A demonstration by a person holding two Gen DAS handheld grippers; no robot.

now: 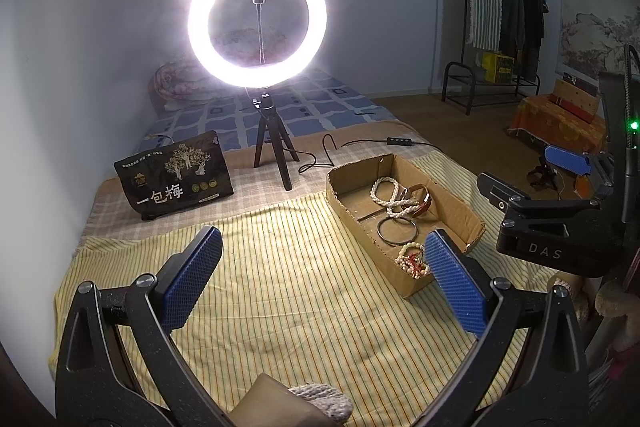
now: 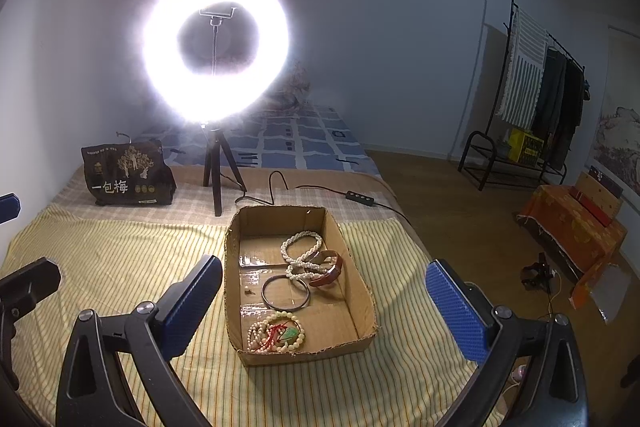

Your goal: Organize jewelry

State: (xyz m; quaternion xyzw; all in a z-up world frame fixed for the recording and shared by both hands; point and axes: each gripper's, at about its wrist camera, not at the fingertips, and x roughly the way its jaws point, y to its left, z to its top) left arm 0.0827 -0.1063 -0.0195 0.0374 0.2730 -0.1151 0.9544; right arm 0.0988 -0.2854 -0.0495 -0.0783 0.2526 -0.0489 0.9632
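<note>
Cardboard box (image 2: pixel 362 289) of bracelets (image 2: pixel 306 253), striped cloth (image 2: pixel 120 259) bare around, both grippers agape.

Both wrist views, probably near, toward box (image 2: pixel 360 343)

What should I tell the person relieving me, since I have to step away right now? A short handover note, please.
Left hand-held gripper: open, empty, above the striped cloth to the left of the box.
Right hand-held gripper: open, empty, facing the box.
Cardboard box on the bed holds all jewelry in view: white bead strands, a red-brown bangle, a metal ring bangle and a beaded bracelet bunch with red cord at the near end.
Done: no jewelry lies on the cloth.
Left: possibly tidying pieces inside; the strands overlap the bangles.
</note>
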